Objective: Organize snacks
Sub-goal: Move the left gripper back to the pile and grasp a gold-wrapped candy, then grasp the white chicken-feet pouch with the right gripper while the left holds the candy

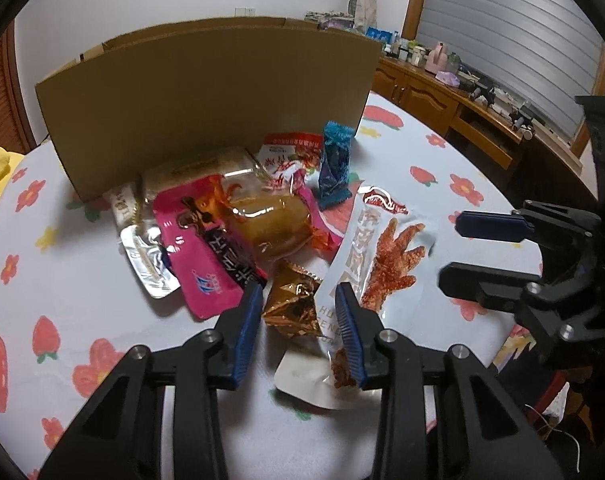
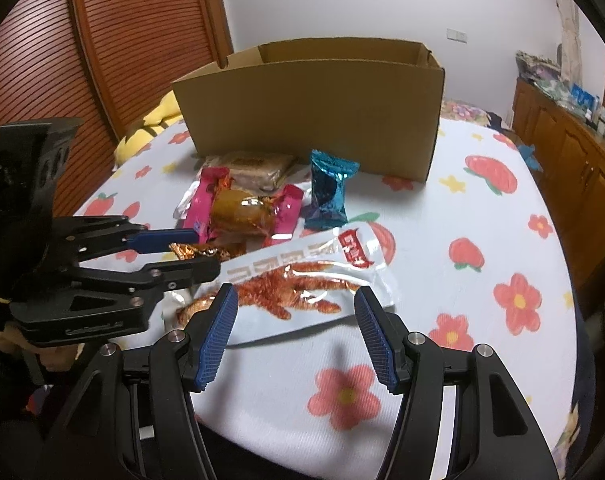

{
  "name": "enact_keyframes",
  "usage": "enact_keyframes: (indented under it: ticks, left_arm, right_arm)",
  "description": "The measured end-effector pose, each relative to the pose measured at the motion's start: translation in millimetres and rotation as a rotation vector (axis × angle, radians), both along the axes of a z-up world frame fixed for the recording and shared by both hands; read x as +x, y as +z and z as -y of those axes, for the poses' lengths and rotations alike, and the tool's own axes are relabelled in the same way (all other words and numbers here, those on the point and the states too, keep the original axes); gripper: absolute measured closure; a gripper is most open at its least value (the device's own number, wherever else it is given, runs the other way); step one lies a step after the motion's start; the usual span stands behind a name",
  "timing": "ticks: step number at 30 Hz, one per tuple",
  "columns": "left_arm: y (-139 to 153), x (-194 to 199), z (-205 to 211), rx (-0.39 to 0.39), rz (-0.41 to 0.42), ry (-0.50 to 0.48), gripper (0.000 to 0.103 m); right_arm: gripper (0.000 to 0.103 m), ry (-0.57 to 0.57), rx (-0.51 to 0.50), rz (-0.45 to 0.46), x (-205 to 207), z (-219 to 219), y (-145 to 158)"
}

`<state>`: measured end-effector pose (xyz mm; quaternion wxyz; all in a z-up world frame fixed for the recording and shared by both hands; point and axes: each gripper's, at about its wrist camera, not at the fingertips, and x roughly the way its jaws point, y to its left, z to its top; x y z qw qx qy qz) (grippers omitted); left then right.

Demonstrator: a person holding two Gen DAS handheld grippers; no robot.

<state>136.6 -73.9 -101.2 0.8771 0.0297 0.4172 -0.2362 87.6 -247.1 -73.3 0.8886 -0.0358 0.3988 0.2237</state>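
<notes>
Snacks lie heaped on a flowered tablecloth in front of an open cardboard box. My left gripper hangs low over the heap, its jaws narrowly open. A gold foil candy sits between the blue pads; the left pad is at its edge, and a slit shows on the right. My right gripper stands open above the near edge of a white chicken-feet packet, with nothing held.
Behind the candy lie a pink packet, a clear-wrapped brown bun, a silver pouch, a biscuit pack and a blue wrapper. A wooden cabinet stands right of the table.
</notes>
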Motion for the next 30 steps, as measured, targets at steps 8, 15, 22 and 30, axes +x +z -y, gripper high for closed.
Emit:
enact_keyframes:
  ticks: [8, 15, 22, 30]
  left_arm:
    - [-6.9, 0.5, -12.1, -0.043, -0.010, 0.030, 0.082]
    - [-9.6, -1.4, -17.0, -0.048, -0.008, 0.037, 0.082]
    - [-8.7, -1.8, -14.4, -0.030, 0.004, 0.038, 0.082]
    - [-10.0, -0.6, -11.2, -0.026, 0.005, 0.036, 0.082]
  right_arm:
    - [0.041, -0.005, 0.007, -0.016, -5.4, 4.0, -6.6]
    - [0.039, -0.030, 0.023, -0.046, -7.2, 6.0, -17.6]
    - [0.039, -0.048, 0.049, -0.077, -7.1, 10.6, -24.1]
    - [0.038, -0.063, 0.133, -0.114, 8.4, 10.8, -29.0]
